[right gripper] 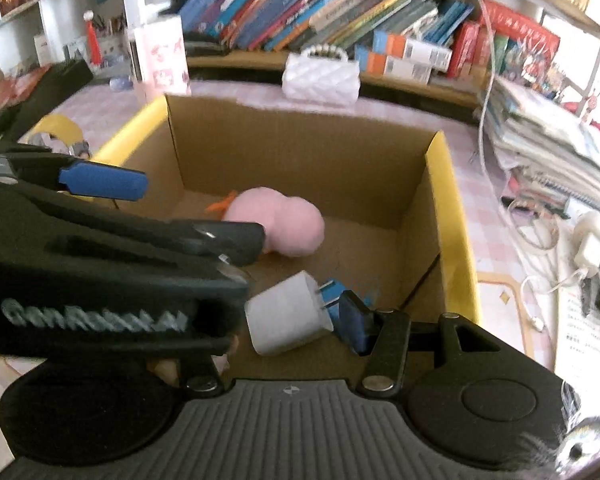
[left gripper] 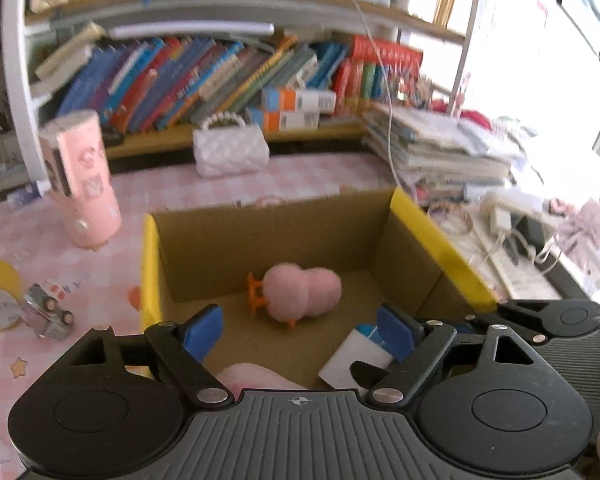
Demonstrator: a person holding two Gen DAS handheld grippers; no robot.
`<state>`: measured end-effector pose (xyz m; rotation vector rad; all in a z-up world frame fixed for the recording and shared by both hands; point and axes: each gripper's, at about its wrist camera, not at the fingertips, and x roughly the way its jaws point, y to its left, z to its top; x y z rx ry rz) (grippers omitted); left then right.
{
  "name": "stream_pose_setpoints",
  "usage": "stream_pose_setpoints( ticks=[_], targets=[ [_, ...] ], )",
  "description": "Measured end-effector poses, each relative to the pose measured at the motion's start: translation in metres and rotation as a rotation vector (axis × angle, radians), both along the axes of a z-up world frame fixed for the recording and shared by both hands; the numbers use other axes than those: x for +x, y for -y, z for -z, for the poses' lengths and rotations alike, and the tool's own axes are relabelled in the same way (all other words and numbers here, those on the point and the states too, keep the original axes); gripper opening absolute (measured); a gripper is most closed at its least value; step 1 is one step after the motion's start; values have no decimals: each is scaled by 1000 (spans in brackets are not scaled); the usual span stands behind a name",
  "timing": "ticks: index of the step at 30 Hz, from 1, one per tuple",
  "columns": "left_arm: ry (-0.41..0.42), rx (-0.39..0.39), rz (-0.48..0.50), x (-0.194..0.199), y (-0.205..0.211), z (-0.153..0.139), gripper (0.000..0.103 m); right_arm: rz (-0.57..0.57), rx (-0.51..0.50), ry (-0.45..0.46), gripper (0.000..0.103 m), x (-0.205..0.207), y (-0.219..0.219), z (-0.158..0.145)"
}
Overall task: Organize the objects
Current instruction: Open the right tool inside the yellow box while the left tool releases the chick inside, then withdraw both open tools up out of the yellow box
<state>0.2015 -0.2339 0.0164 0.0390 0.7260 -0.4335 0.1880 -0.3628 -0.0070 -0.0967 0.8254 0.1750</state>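
2 sets of tongs hang over an open cardboard box [right gripper: 300, 152] with yellow-taped edges, the place where loose items are being gathered. Inside, a pink plush toy [right gripper: 278, 222] with orange feet lies on the box floor near the back wall. The right tongs [right gripper: 296, 316] pinch a white plug adapter [right gripper: 284, 316], its metal prongs against a blue pad, just above the near end of the box, probably to set it down there. The left tongs [left gripper: 300, 326] are spread wide and pinch nothing; a soft pink thing [left gripper: 252, 378] sits below them. Around the box on the pink checked surface [left gripper: 160, 188] stand a white quilted purse [left gripper: 230, 150] and a pink bottle [left gripper: 86, 176], beside a toy car [left gripper: 48, 312], perhaps waiting their turn.
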Motion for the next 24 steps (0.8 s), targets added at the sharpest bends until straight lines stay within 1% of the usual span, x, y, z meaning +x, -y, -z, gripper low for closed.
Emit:
stream_pose_setpoints(
  ticks=[6, 9, 15, 17, 20, 24],
  targets=[
    [81, -40, -27, -29, -24, -21, 87, 54, 25, 94, 52, -27, 6, -22],
    [110, -55, -38, -46, -37, -27, 87, 97, 49, 129, 52, -42, 12, -32],
    [140, -79, -58, -80, -61, -31, 87, 203, 62, 204, 52, -79, 18, -46],
    [152, -70, -57, -92, -67, -29, 89, 235, 61, 213, 52, -91, 18, -45],
    [157, -52, -48, -108, -78, -23, 92, 267, 62, 195, 52, -108, 13, -40],
    [110, -25, -42, -122, -95, -8, 92, 289, 51, 159, 51, -128, -4, -29]
  ],
)
